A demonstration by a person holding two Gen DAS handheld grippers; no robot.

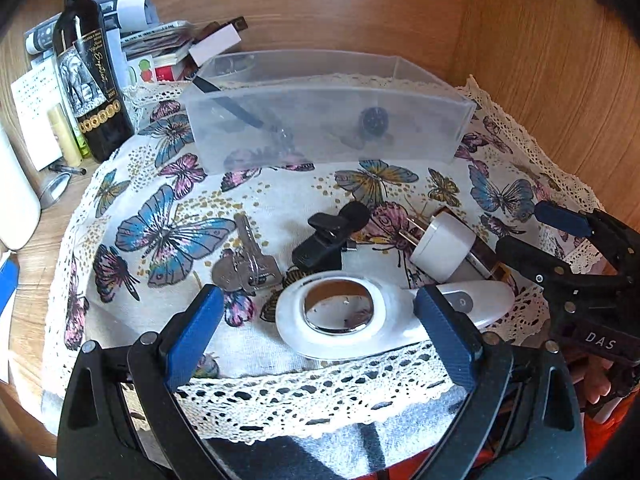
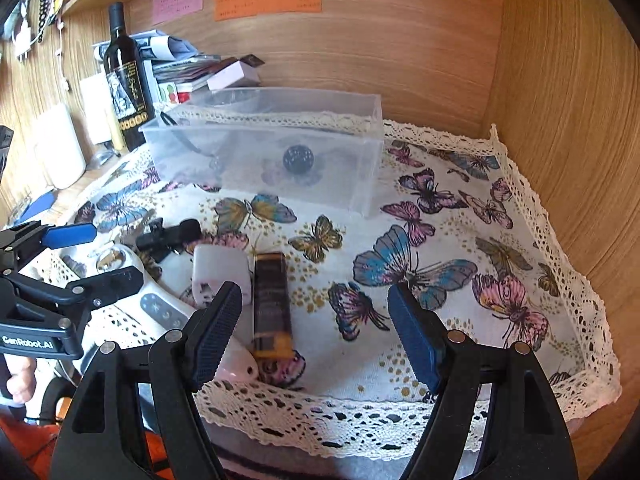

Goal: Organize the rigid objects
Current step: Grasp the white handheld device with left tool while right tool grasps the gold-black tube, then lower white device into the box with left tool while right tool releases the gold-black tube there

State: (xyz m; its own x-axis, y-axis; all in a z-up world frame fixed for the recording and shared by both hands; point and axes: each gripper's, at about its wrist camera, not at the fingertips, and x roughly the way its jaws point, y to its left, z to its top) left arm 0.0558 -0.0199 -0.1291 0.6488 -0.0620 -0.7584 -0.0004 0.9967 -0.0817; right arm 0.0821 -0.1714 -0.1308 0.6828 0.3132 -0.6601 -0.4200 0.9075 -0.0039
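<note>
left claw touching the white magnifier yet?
Cannot tell. In the left wrist view the open left claw straddles the white magnifier; its right finger overlaps the handle, but contact or hover isn't plain. The right wrist view doesn't settle it.

The left gripper hangs open around a white magnifier near the butterfly cloth's front edge.

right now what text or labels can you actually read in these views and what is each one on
"DAS" on the right gripper body.
"GenRobot.AI" on the left gripper body.
Wine bottle label: script and small print, too blurred to read.
Pink, green and orange notes on the wooden back wall: writing too small.
Papers behind the bottle: unreadable.
</note>
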